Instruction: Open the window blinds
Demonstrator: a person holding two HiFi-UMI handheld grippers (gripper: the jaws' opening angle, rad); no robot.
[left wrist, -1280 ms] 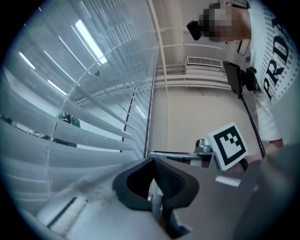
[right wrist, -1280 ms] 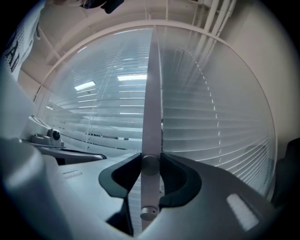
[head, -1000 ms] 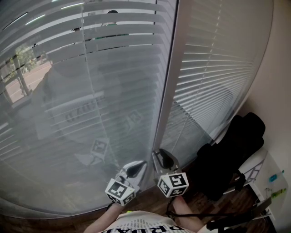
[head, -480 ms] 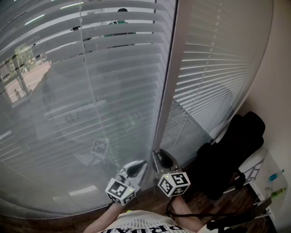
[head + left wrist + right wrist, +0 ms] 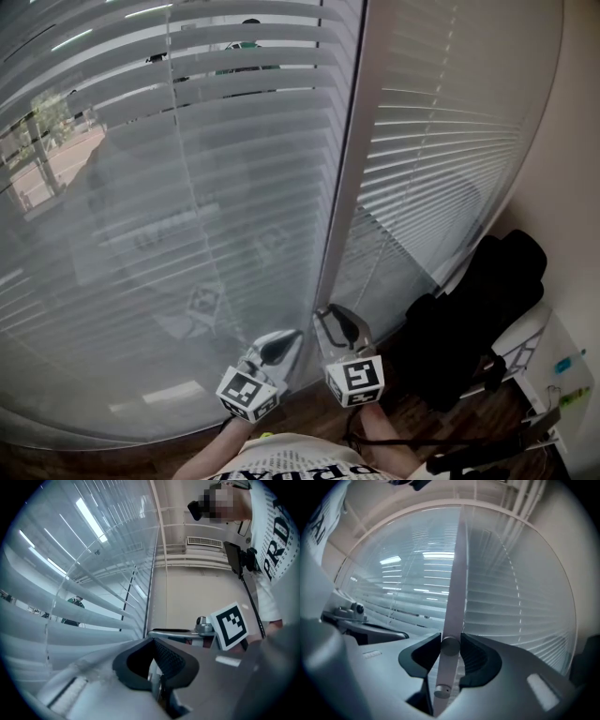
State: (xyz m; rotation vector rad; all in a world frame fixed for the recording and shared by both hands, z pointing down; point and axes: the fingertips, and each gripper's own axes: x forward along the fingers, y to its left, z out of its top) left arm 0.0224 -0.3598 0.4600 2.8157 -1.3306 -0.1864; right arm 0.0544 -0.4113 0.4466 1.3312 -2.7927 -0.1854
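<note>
Pale horizontal blinds (image 5: pixel 187 169) cover the big left pane, and a second set of blinds (image 5: pixel 441 141) covers the right pane, with a white window post (image 5: pixel 352 159) between them. A slim pale tilt wand (image 5: pixel 454 583) hangs in front of the post. My right gripper (image 5: pixel 451 646) is shut on the wand's lower end, its pads pressing on a round knob there. In the head view the right gripper (image 5: pixel 330 323) sits at the foot of the post. My left gripper (image 5: pixel 281 345) is just left of it, jaws shut, and I see nothing between its tips (image 5: pixel 153 644).
A thin lift cord (image 5: pixel 183 159) runs down the left blinds. A black chair with dark fabric draped over it (image 5: pixel 478 319) stands at the right, close to a plain wall (image 5: pixel 572 187). Dark wooden floor (image 5: pixel 309 412) lies below the window.
My right gripper has rolled about its own axis on the wand, so its marker cube shows a different face. Both hands have stayed where they were.
</note>
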